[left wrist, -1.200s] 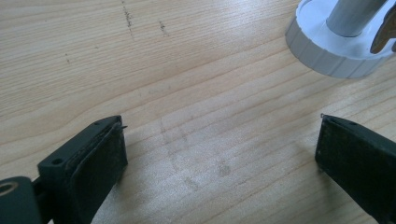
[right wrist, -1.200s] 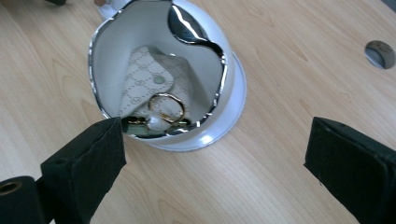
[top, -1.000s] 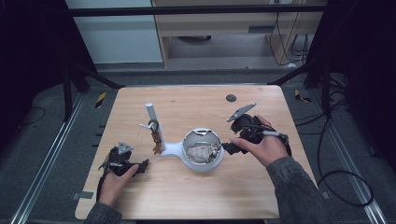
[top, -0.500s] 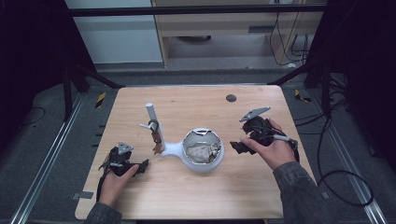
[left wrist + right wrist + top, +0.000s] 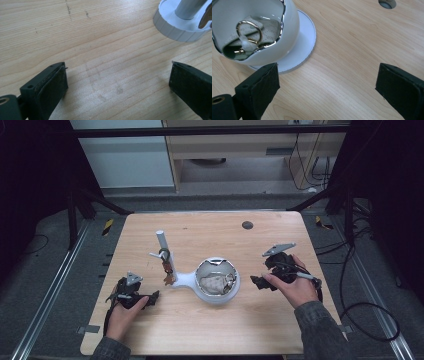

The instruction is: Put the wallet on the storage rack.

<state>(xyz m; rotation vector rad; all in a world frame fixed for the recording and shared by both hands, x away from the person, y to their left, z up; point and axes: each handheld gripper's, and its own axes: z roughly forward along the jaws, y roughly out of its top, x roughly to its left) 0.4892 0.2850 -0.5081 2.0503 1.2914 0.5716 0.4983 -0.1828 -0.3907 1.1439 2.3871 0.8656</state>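
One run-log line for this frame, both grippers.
left gripper: open, empty, on table | right gripper: open, empty, beside white bowl | bowl: holds ring

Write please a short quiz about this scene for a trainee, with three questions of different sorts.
1. True or false: the right gripper holds the bowl.
2. What lies in the bowl? A) a ring B) a spoon C) a coin
3. Which gripper is nearer the post?

Key:
1. False: its jaws stand open over the table.
2. A: a gold ring.
3. The left gripper.
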